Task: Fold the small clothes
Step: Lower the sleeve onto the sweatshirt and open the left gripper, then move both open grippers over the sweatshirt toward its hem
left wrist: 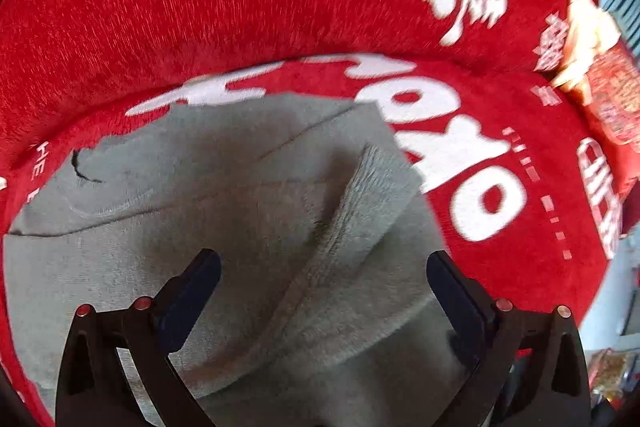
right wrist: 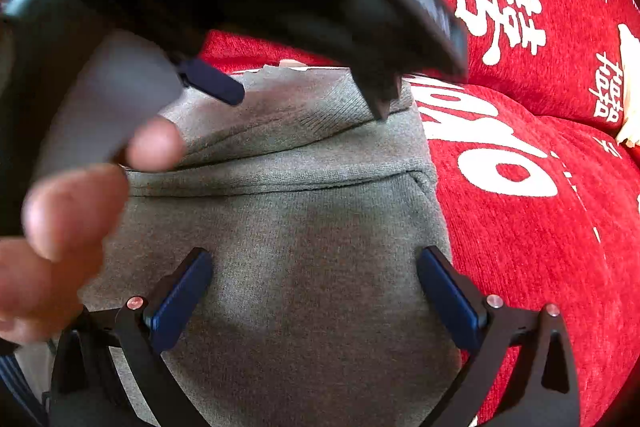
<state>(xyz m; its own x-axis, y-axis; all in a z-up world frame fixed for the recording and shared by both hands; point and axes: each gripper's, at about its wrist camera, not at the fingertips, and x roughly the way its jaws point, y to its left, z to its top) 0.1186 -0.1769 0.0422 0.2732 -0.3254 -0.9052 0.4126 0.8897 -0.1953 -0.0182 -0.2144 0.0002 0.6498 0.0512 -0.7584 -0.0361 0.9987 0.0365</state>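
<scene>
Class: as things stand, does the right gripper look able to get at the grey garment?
Probably yes: the right gripper is open directly over the grey garment, with nothing between them.

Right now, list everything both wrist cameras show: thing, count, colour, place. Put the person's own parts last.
Grey garment: one, grey knit, partly folded, lying on the red cover beneath both grippers.
Red cover: one, red plush with white lettering, spread over the seat and backrest.
Patterned cushion: one, red and cream, at the far right edge.
Left gripper: one, black with dark pads, jaws open above the garment.
Right gripper: one, black with blue pads, jaws open above the garment.
Person's fingers: bare, wrapped round the left gripper's handle.
</scene>
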